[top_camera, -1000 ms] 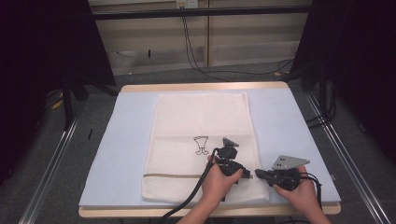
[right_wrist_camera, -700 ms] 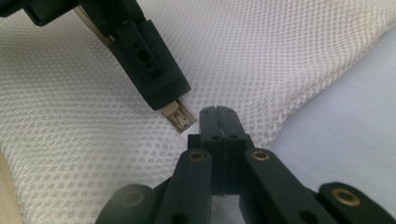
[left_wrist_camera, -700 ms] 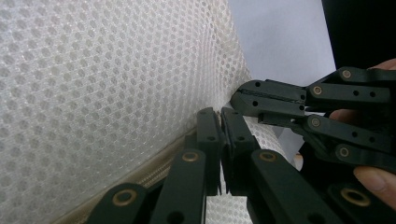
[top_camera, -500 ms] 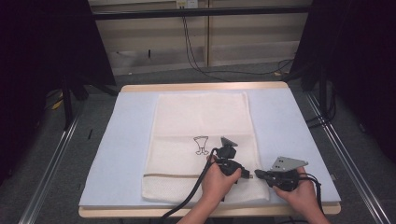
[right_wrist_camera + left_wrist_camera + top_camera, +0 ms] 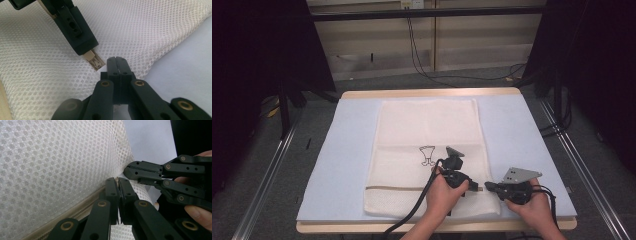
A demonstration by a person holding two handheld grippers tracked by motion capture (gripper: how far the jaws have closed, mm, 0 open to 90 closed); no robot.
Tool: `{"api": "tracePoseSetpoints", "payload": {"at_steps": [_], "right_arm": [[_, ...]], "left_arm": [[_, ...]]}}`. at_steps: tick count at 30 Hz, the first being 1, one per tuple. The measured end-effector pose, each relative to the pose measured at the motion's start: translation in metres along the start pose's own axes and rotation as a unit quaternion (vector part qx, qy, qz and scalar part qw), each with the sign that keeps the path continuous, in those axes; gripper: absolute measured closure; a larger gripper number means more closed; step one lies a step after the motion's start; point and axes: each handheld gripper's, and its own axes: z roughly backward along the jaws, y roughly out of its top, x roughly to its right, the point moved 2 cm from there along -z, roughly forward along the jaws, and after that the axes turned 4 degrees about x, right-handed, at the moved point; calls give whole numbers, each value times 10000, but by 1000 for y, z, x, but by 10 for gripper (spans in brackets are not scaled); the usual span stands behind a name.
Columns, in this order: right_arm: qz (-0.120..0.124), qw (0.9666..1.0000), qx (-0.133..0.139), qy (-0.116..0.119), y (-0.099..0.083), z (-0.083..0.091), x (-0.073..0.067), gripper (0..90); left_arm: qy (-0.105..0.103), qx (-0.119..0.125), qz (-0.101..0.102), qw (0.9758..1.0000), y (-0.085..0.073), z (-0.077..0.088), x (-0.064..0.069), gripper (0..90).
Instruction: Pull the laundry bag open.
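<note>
On the padded desk (image 5: 337, 150) our mesh bag (image 5: 427, 130) lies flat; left claw (image 5: 118, 182) pinches its zipper pull (image 5: 94, 62), right claw (image 5: 117, 61) seemingly nips the mesh corner; a tug could tear free.

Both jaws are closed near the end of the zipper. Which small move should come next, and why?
Probably draw the left gripper along the zipper, away from the right gripper. Its jaws hold the pull, and the right gripper seems to pinch the bag edge beside it, so the bag is steadied.
</note>
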Motion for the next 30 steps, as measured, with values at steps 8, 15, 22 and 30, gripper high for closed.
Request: {"api": "tracePoseSetpoints", "payload": {"at_steps": [8, 15, 22, 30], "right_arm": [[19, 10000, -22, -22, 0, 0, 0, 900], [38, 10000, -30, -30, 0, 0, -1, 900], [46, 10000, -21, -30, 0, 0, -1, 900], [65, 10000, -32, -63, 0, 0, -2, 900]], "left_arm": [[56, 15, 61, 10000, 2, 10, -3, 877], [-72, -20, 95, 9999, 1, 13, -5, 876], [-46, -23, 125, 9999, 1, 18, -9, 876], [-72, -5, 121, 9999, 1, 21, -11, 876]]}}
